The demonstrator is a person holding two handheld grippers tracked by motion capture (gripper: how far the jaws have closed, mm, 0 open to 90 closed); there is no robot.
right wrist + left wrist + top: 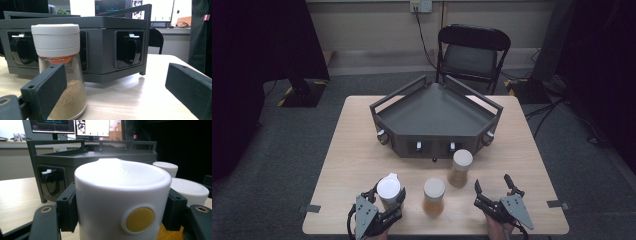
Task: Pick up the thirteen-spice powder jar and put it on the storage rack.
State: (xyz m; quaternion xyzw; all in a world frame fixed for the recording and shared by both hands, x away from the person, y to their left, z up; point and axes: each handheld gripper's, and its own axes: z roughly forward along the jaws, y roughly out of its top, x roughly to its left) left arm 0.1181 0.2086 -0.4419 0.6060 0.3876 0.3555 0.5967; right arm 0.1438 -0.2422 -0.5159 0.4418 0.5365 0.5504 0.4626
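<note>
I have the left fingers [388, 196] clamped on the white-lidded jar [389, 189], right fingers [493, 191] wide open and empty, so next I lift it toward the far tray [435, 111].

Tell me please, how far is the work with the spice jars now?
Done: nothing is on the dark tray yet. In hand: the left gripper is shut on the white-capped jar. Left: two more jars stand on the table, probably to be moved next; the right gripper is open beside them, holding nothing.
</note>
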